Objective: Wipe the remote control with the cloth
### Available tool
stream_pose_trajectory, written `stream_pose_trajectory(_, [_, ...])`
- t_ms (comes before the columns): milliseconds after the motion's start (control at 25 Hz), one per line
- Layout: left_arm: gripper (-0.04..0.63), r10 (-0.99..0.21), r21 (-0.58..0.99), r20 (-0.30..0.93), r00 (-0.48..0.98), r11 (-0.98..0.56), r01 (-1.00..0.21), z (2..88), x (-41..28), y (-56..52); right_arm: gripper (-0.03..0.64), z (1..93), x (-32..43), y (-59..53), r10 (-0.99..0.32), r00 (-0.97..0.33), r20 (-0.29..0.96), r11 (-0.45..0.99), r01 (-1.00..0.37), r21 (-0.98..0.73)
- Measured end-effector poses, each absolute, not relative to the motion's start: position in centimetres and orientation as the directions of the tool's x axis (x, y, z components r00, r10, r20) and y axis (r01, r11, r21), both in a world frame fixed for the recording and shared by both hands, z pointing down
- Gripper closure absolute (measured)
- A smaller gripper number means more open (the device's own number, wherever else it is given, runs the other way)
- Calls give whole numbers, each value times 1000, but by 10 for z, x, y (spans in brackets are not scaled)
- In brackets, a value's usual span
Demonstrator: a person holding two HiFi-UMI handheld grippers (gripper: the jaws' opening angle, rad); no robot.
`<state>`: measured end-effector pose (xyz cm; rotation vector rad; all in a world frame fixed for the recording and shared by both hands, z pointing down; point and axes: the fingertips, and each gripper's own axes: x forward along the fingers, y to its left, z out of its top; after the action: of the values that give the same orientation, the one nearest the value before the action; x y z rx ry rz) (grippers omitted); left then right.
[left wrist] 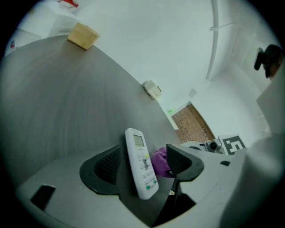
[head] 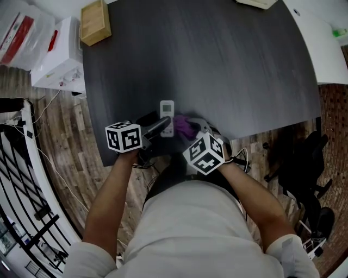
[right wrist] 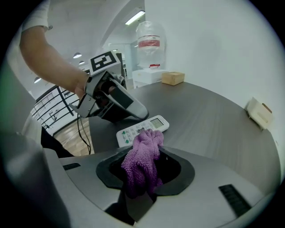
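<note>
A white remote control [head: 167, 116] lies near the front edge of the dark table [head: 217, 65]. In the left gripper view the remote control [left wrist: 141, 162] sits between the two jaws with a gap on each side. My left gripper [head: 162, 126] is open, and its pads do not press on the remote. A purple cloth [right wrist: 143, 162] is bunched between the jaws of my right gripper [right wrist: 144, 153], which is shut on it. The cloth [head: 185, 126] hangs just right of the remote, close to its lower end.
A wooden box [head: 95, 21] stands at the table's far left corner. A white carton [head: 58, 54] sits on the floor beyond the left edge. A pale flat object [head: 255, 2] lies at the far edge. A black office chair [head: 304, 157] stands to the right.
</note>
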<state>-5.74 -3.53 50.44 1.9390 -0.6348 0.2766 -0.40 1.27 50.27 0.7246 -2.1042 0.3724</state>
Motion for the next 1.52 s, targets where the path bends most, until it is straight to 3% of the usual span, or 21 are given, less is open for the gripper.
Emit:
stream_pose_trajectory(240, [296, -282, 811, 440, 853, -283, -512, 500, -61, -11, 486, 502, 0, 2, -375, -486, 789, 661, -737, -140])
stream_pose_trajectory(360, [296, -235, 821, 442, 865, -282, -496, 504, -51, 3, 486, 500, -7, -2, -378, -490, 785, 662, -736, -140])
stream_pose_trajectory(1040, [296, -244, 832, 449, 860, -238, -502, 509, -44, 8, 486, 502, -3, -18, -405, -475, 781, 651, -750, -119])
stream_pose_trajectory(1240, [296, -289, 819, 441, 850, -259, -513, 499, -53, 5, 486, 487, 14, -20, -442, -460, 770, 629, -771, -100])
stream_pose_trajectory(1520, [296, -406, 794, 346, 846, -354, -494, 441, -97, 4, 486, 424, 98, -38, -613, -368, 699, 500, -866, -17])
